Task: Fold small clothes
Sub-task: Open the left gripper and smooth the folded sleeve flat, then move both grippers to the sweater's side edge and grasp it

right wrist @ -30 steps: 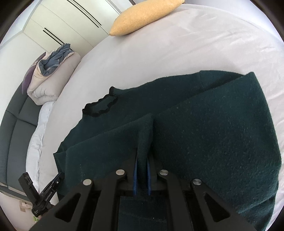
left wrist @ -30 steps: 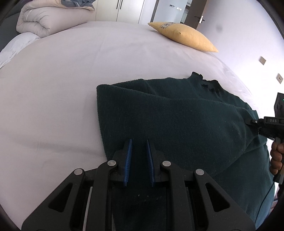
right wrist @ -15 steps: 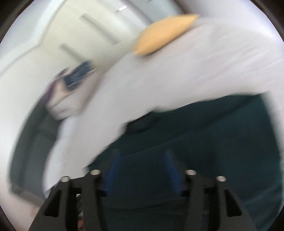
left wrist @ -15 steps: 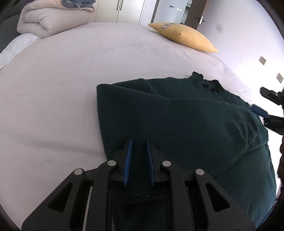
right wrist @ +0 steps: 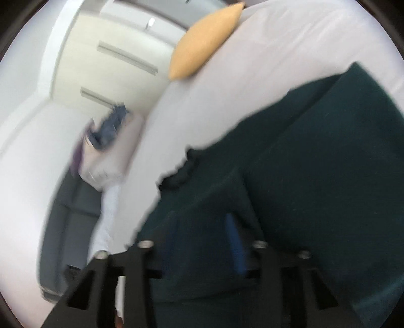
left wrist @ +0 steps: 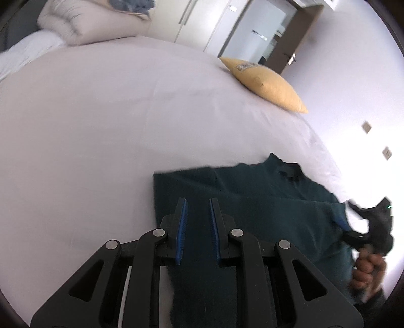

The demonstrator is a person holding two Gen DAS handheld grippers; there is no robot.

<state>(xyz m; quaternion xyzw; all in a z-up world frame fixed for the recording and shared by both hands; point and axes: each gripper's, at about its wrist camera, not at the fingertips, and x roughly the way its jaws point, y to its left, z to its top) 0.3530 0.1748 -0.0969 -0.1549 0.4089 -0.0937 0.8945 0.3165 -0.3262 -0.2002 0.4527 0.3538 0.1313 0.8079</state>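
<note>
A dark green sweater (left wrist: 265, 209) lies partly folded on the white bed (left wrist: 101, 131), its black-trimmed collar (left wrist: 287, 171) toward the far side. My left gripper (left wrist: 197, 212) is open and empty, above the sweater's near left edge. My right gripper (right wrist: 199, 232) is open and empty over the sweater (right wrist: 315, 176) near the collar (right wrist: 179, 174); that view is blurred. The right gripper also shows in the left wrist view (left wrist: 353, 222), held by a hand at the sweater's right side.
A yellow pillow (left wrist: 265, 83) lies at the bed's far edge, also seen in the right wrist view (right wrist: 202, 43). A folded duvet (left wrist: 83, 22) with blue clothes on top sits far left. White wardrobes and a door stand behind.
My right gripper let go of the sweater's fold, opened and pulled back. My left gripper lifted and tilted up, its jaws a little wider. The sweater lies flat.
</note>
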